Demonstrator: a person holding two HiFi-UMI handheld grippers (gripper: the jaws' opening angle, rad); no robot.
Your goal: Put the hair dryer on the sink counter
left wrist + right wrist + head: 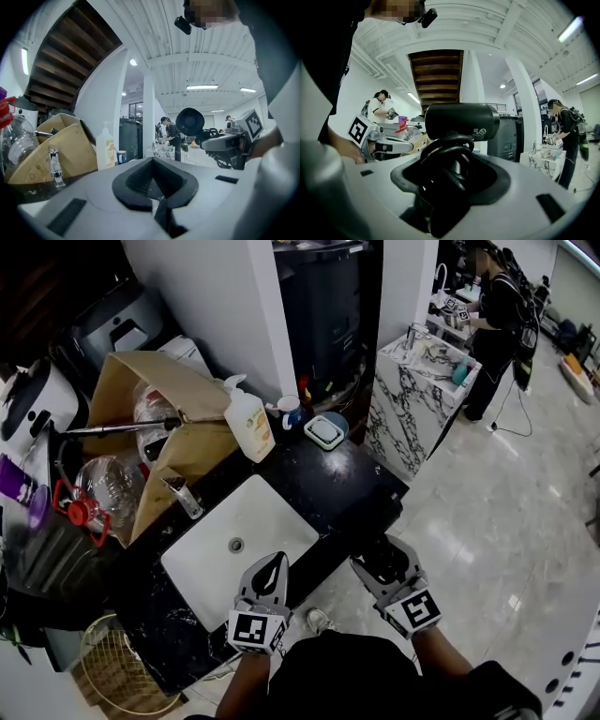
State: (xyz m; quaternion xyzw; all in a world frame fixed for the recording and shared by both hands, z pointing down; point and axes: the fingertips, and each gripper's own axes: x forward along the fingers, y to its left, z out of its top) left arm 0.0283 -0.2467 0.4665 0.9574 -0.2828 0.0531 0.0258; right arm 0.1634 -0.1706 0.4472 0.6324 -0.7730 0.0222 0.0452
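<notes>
The black hair dryer [378,547] is upright in my right gripper [382,565], which is shut on it over the floor, just off the front right edge of the black sink counter [309,470]. In the right gripper view its barrel [461,121] lies crosswise above the jaws and its coiled cord [446,161] fills the gap between them. My left gripper [277,559] is shut and empty, its tip over the front rim of the white basin [211,568]. The left gripper view shows the hair dryer [190,122] to the right of the left gripper [152,165].
On the counter stand a pump soap bottle [249,426], a mug [291,409], a soap dish [325,432] and a faucet [183,495]. A cardboard box [178,442] and glass jars [108,486] crowd the left. A marble stand [412,399] and a person [497,315] are at the right.
</notes>
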